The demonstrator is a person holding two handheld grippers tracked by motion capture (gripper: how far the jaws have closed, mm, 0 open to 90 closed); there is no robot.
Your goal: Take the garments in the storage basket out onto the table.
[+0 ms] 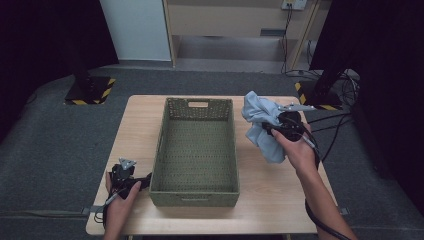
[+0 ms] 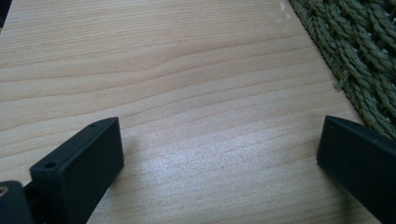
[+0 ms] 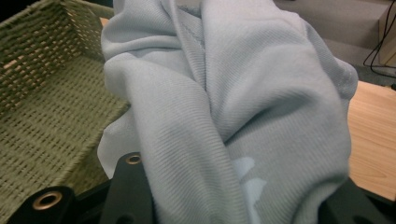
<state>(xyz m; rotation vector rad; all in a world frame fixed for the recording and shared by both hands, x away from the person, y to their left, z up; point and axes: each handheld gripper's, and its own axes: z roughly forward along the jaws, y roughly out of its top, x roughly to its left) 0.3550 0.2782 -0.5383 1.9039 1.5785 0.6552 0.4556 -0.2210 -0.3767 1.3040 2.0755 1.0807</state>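
Two grippers are mine, and the risks follow from how each sits. Largest first: the table (image 1: 270,200) takes up the middle of the high view, with the basket (image 1: 165,145) standing at its centre, open and with nothing in it that I can see. Right of the basket, in the centre right of that frame, the cloth (image 1: 260,122) hangs bunched from my right gripper (image 1: 274,127), lifted off the wood and well clear of the basket's right wall.

In the right gripper view the cloth (image 3: 243,93) spills over my jaws, which are clenched on a thick fold; the basket (image 3: 42,107) lies at the left of that frame. As I judge it, the grasp takes only a bunch, so the loose tail at the bottom could drag over the near rim and snag on the weave, tipping or shifting the basket. A fold could also slip free mid-swing and drop on the table short of the basket.

My left gripper (image 1: 131,179) rests at lower left, jaws spread wide over bare wood, holding nothing, just beside the basket's corner (image 2: 369,70). If the basket slides, nothing is bracing it.
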